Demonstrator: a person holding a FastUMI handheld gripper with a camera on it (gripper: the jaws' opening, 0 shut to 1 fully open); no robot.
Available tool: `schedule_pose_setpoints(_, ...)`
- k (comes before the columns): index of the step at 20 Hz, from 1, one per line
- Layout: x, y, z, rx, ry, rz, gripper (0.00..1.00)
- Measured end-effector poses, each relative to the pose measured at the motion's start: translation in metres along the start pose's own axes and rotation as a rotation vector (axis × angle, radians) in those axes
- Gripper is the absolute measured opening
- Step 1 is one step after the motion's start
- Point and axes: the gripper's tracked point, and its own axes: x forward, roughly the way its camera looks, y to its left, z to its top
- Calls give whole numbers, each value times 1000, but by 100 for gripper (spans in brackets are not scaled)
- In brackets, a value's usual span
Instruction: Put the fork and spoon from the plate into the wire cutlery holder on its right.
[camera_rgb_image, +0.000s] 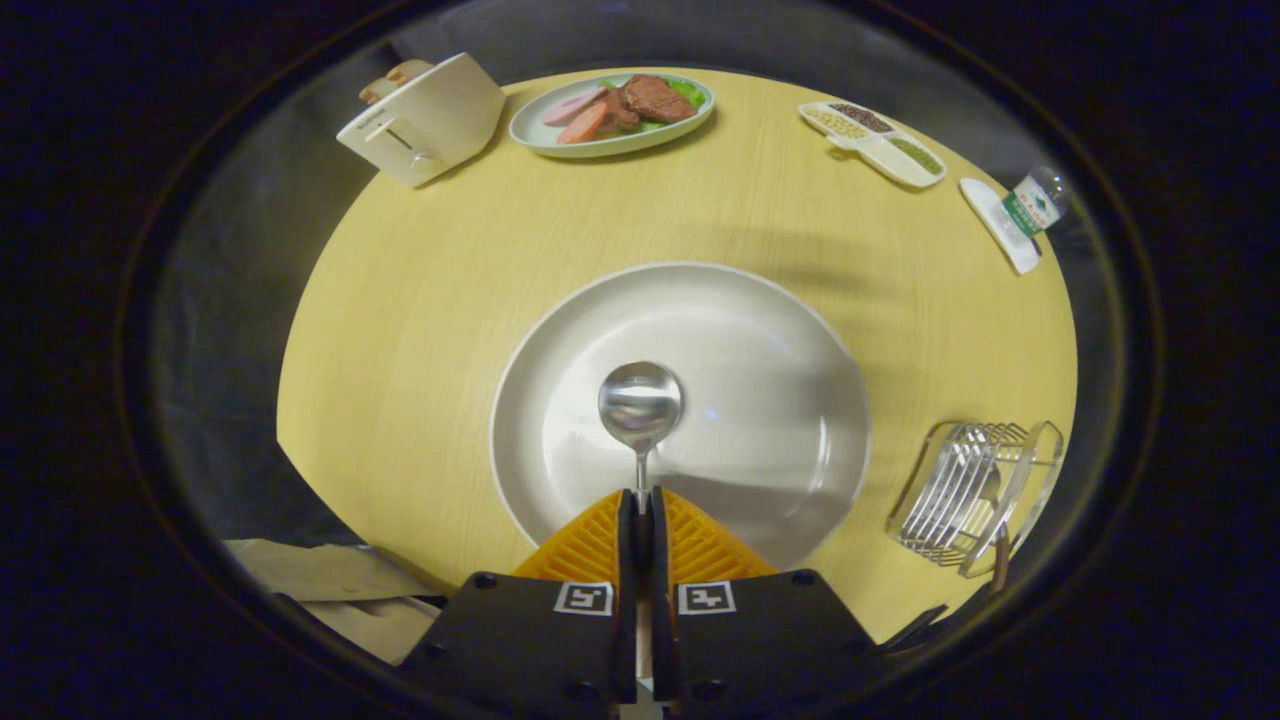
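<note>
While your gripper (641, 497) clamps the shiny metal spoon (640, 405) by its handle above the round white plate (760, 330), you're mid-transfer; next, carry it right to the wire cutlery holder (975, 495) and lower it in.

Very little lettering offers itself here. The toaster (425, 118) carries a small brand word on its front, too small to make out. The bottle (1035, 200) at the tabletop's far right edge wears a printed label, also unreadable. Two square coded marker tags (645, 598) sit on the tongs' body; they bear patterns, not letters.
</note>
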Motion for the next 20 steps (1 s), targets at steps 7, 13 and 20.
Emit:
schedule_pose_setpoints(7,-25,-19,-2,70,-31,25,9)
schedule_pose_setpoints(13,-49,-30,-2,146,-42,58,7)
schedule_pose_setpoints(20,-105,-89,0,195,-95,-13,7)
